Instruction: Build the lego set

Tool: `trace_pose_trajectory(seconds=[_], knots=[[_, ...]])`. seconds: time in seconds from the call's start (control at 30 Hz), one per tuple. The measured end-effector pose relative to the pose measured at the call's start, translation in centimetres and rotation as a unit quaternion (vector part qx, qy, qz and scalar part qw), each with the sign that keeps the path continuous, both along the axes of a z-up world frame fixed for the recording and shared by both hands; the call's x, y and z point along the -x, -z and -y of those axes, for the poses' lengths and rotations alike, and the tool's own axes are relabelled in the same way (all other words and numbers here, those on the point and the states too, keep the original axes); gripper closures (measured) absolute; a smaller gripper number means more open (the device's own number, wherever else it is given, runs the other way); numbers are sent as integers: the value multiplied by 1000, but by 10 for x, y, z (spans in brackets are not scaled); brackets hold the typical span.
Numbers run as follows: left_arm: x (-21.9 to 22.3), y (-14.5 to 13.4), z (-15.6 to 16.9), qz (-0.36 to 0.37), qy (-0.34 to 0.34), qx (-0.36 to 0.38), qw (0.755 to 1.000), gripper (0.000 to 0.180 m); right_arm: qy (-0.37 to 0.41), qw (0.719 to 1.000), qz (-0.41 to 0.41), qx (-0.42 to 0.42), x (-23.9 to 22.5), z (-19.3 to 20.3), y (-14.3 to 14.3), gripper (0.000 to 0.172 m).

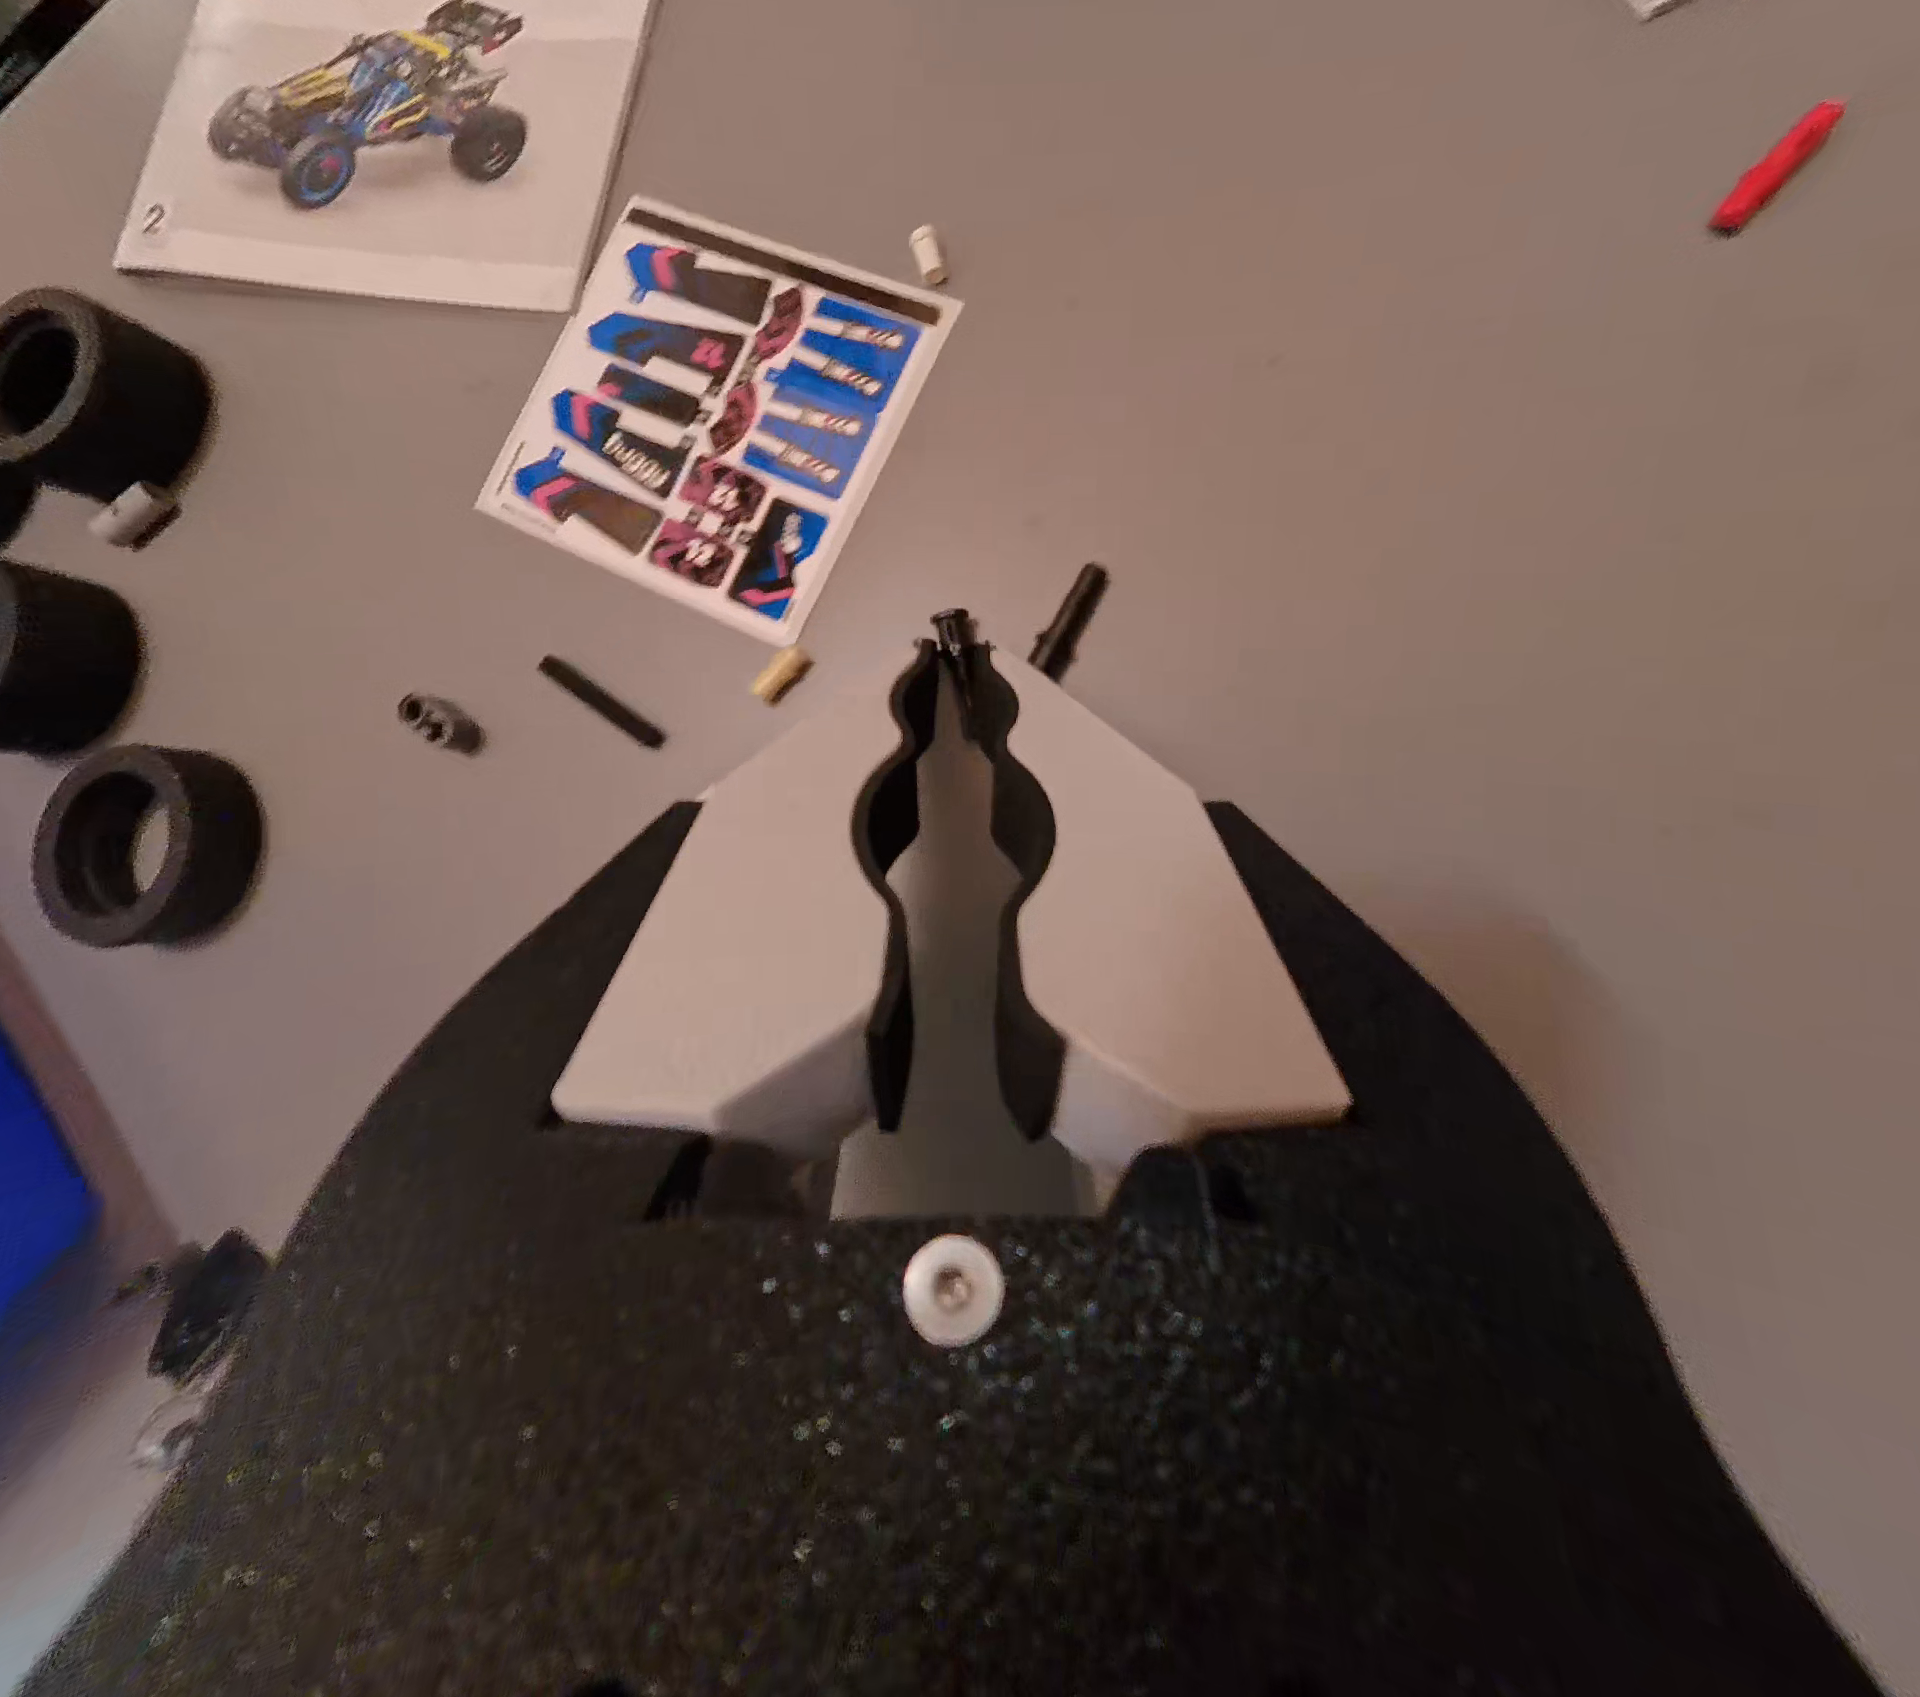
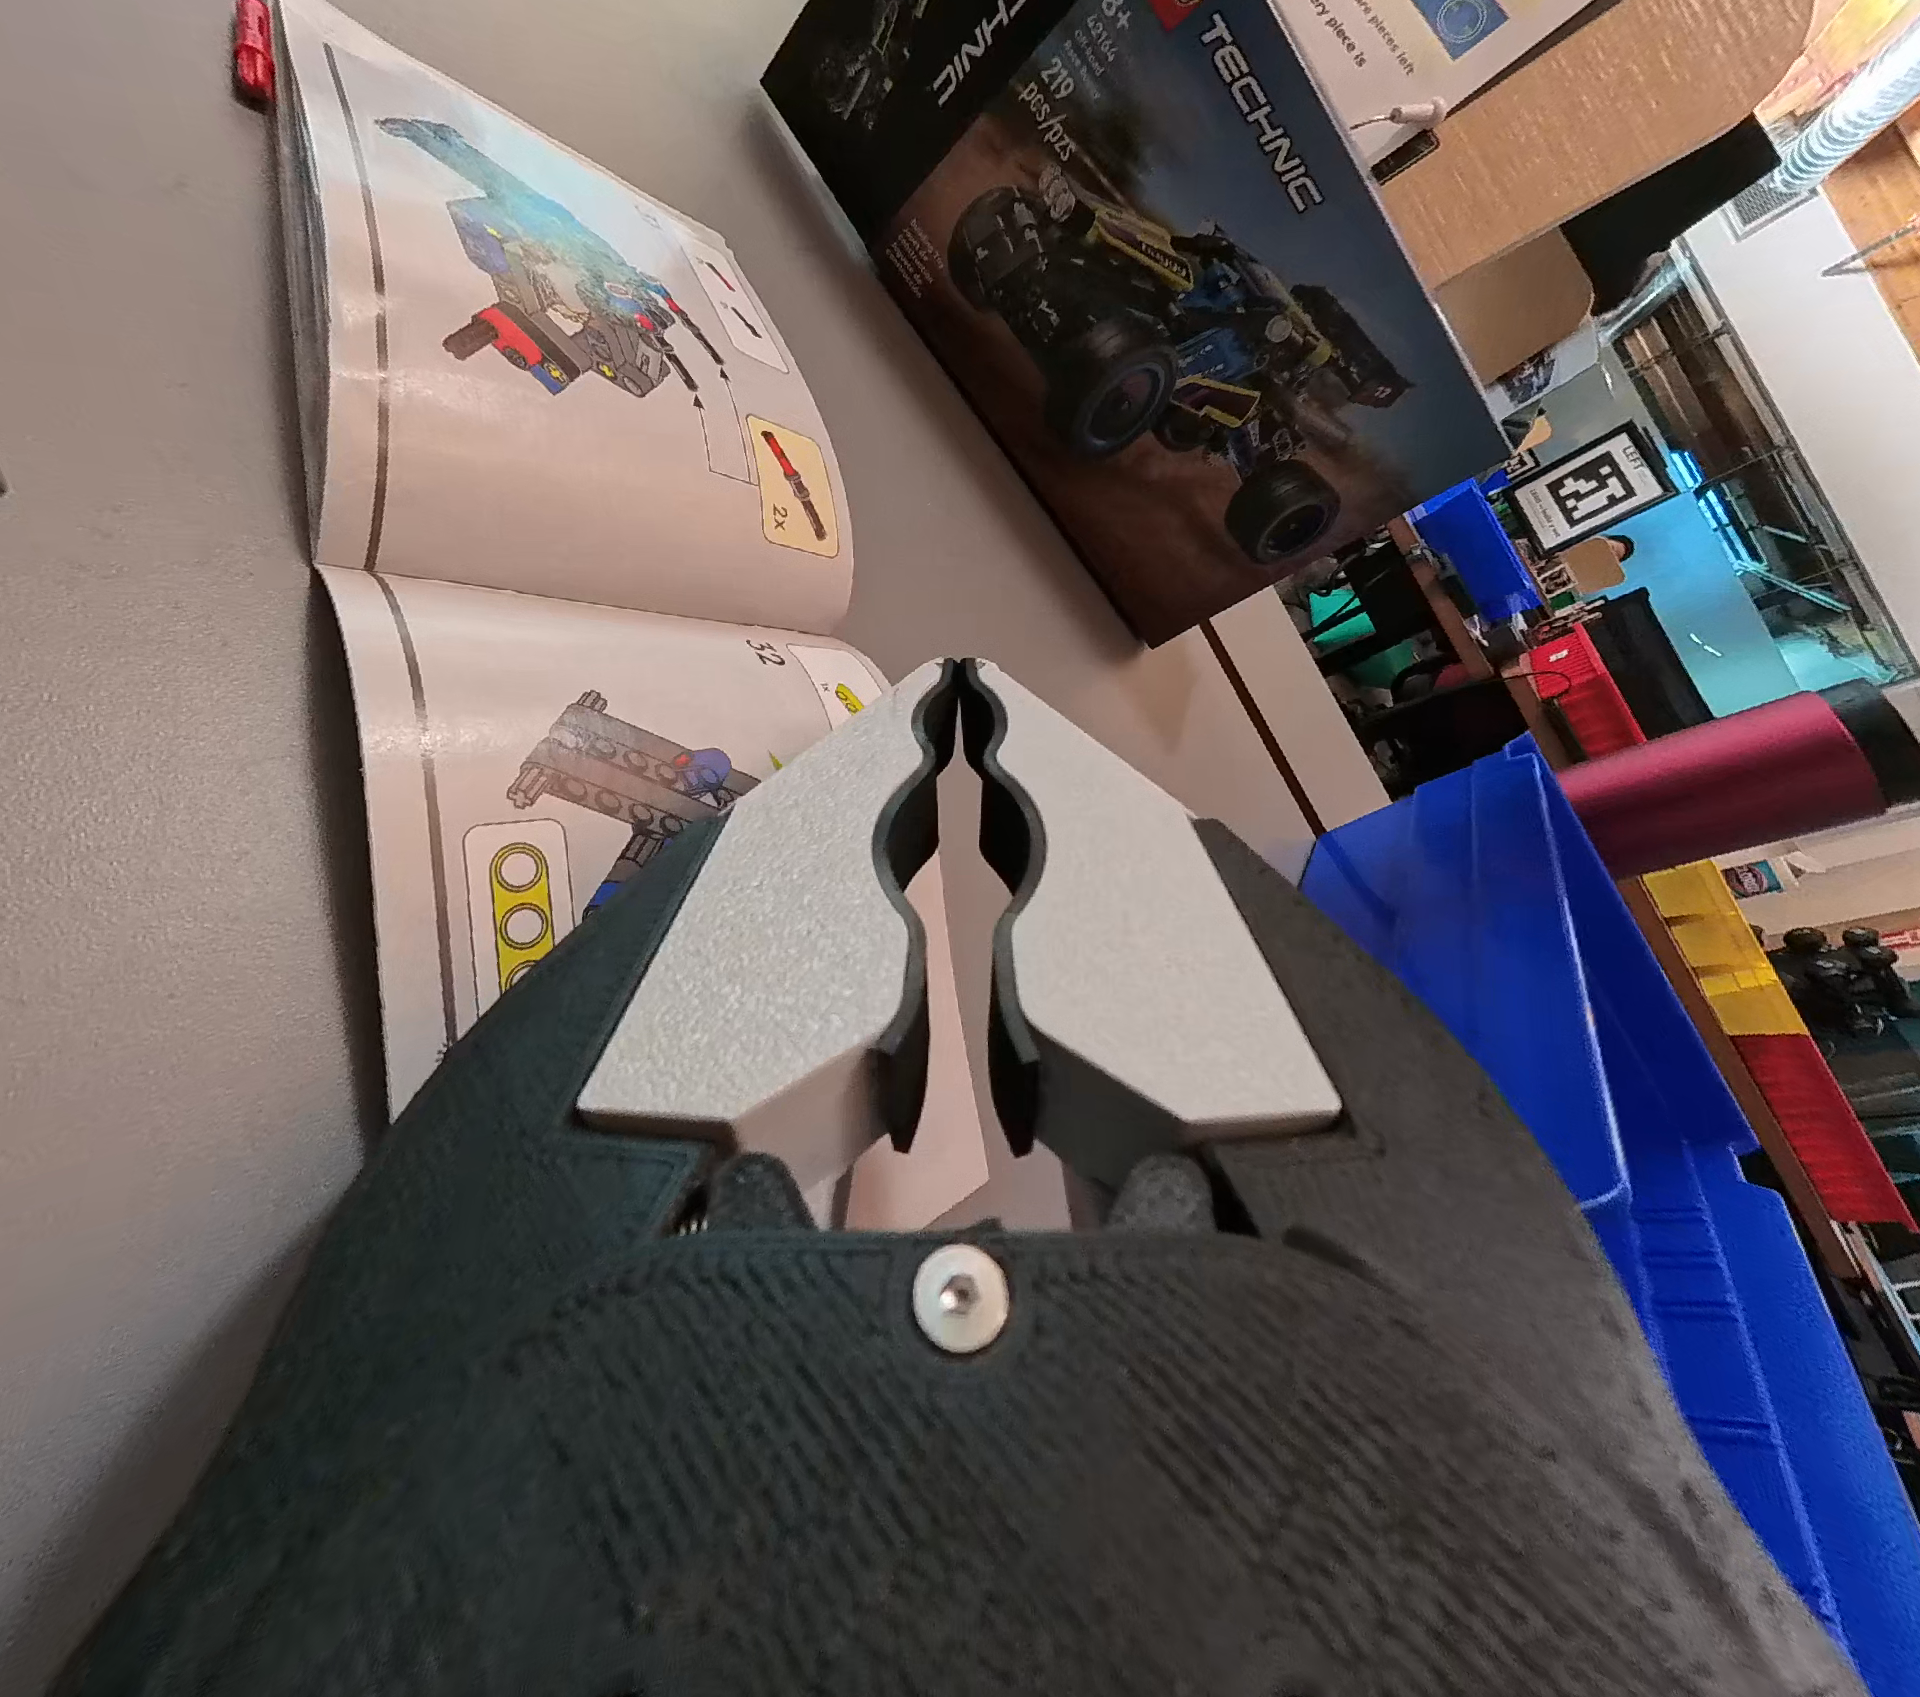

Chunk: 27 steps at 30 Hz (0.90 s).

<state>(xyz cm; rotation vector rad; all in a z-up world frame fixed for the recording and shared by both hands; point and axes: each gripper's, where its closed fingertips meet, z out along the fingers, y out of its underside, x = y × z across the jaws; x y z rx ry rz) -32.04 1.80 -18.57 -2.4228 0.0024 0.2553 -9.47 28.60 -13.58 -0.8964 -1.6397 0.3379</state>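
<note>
My left gripper (image 1: pixel 951 655) is shut on a small black pin (image 1: pixel 949 631). The pin is pinched at the very fingertips and sticks out beyond them, just above the grey table (image 1: pixel 1299 421). A longer black axle piece (image 1: pixel 1070 613) lies right behind the right finger. A tan bush (image 1: pixel 781 673) lies just left of the tips. My right gripper (image 2: pixel 958 665) is shut with its pads pressed together and nothing between them. It hovers over the lower page of an open instruction booklet (image 2: pixel 540 421).
A sticker sheet (image 1: pixel 717 416), a closed booklet (image 1: pixel 405 89), a black axle (image 1: pixel 601 702), a dark connector (image 1: pixel 441 722) and black tyres (image 1: pixel 145 842) lie to the left. Red pieces (image 1: pixel 1777 167) lie far right. A set box (image 2: pixel 1143 245) and a blue bin (image 2: pixel 1558 972) stand by the right gripper. The left gripper's tips are roughly 35 cm from the right gripper's. My left gripper is the nearer one to the dark connector (image 1: pixel 441 722): about 10 cm, against 45 cm.
</note>
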Motion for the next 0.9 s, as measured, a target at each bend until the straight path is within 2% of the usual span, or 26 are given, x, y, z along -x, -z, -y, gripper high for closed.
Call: trace_pose_trajectory(seconds=[0.33, 0.53, 0.6, 0.67, 0.73, 0.8, 0.9], knots=[[-86, 0, -50, 21, 67, -37, 997, 177, -4, 1000, -3, -11, 1, 3, -5, 172], [-119, 0, -74, 20, 88, -54, 994, 177, -5, 1000, -5, -13, 1, 3, -7, 172], [-119, -1, -74, 7, 85, -53, 995, 177, -6, 1000, -3, -14, 1, 4, -6, 172], [-114, -4, -71, -3, 69, -61, 996, 168, -7, 1000, -1, -20, 0, 4, -7, 172], [-110, -14, -65, -10, 65, -80, 995, 167, -6, 1000, -3, -20, 0, 4, -8, 172], [-94, -31, -54, -21, 34, -109, 993, 169, -5, 1000, -7, -19, -1, 3, -10, 172], [-89, -40, -40, 16, 38, -124, 991, 171, -7, 1000, -12, -17, 0, 4, -12, 172]])
